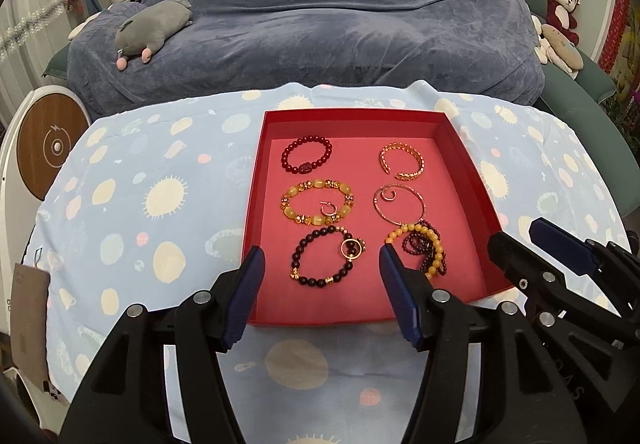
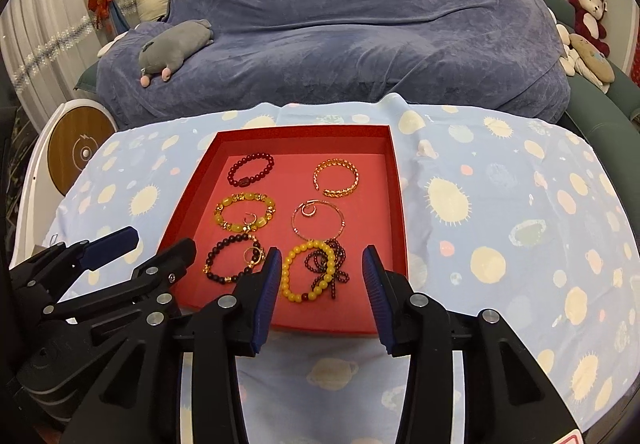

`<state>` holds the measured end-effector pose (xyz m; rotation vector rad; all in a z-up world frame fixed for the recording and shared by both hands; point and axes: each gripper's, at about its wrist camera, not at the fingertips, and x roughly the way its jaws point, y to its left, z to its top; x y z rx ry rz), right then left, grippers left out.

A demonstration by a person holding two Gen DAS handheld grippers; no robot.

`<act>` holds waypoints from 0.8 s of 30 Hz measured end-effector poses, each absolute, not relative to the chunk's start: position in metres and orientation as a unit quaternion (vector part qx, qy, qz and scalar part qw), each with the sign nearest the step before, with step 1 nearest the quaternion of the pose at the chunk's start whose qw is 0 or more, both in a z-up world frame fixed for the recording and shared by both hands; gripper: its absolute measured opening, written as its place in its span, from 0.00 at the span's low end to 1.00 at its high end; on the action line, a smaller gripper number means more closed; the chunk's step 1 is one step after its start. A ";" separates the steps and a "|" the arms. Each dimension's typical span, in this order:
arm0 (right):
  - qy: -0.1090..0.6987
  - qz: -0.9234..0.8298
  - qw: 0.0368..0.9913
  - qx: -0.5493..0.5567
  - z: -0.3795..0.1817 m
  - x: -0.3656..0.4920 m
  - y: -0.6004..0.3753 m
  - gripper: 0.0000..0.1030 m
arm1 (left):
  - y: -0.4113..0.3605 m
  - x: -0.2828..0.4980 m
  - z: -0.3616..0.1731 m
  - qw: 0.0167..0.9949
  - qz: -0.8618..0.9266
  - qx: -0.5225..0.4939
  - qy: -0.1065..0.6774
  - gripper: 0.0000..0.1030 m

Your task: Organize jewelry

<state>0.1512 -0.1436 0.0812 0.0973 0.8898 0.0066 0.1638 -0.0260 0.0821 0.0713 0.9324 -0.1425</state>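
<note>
A red tray (image 1: pixel 256 180) (image 2: pixel 398 204) on the table holds several bracelets: a dark red bead one (image 1: pixel 307 155), a gold cuff (image 1: pixel 402 161), a yellow bead one (image 1: pixel 317 201) with a small ring inside, a thin hoop (image 1: pixel 399 203), a dark bead one (image 1: pixel 326 261) and a yellow one tangled with dark red beads (image 2: pixel 314 276). My left gripper (image 1: pixel 320 268) is open and empty above the tray's near left part. My right gripper (image 2: pixel 320 272) is open and empty above the yellow and dark red tangle.
The table wears a light blue patterned cloth (image 1: pixel 160 204). A sofa under a blue cover (image 1: pixel 320 24) stands behind, with a grey plush (image 1: pixel 152 28) and other plush toys (image 2: pixel 588 16). A round wooden-topped device (image 1: pixel 52 148) is at the left.
</note>
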 end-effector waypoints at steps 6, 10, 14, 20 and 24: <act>0.432 -0.003 0.901 0.043 0.080 0.130 -0.141 0.40 | -0.022 0.142 0.081 0.889 -0.060 0.037 0.452 0.61; 0.431 -0.007 0.901 0.057 0.080 0.118 -0.142 0.43 | -0.019 0.130 0.082 0.891 -0.052 0.039 0.449 0.65; 0.427 -0.009 0.902 0.061 0.081 0.108 -0.144 0.51 | -0.015 0.122 0.084 0.892 -0.045 0.039 0.448 0.69; 0.428 -0.013 0.902 0.050 0.080 0.097 -0.143 0.57 | -0.013 0.112 0.082 0.891 -0.037 0.040 0.450 0.72; 0.432 -0.010 0.901 0.044 0.078 0.093 -0.143 0.58 | -0.012 0.106 0.079 0.890 -0.033 0.042 0.453 0.75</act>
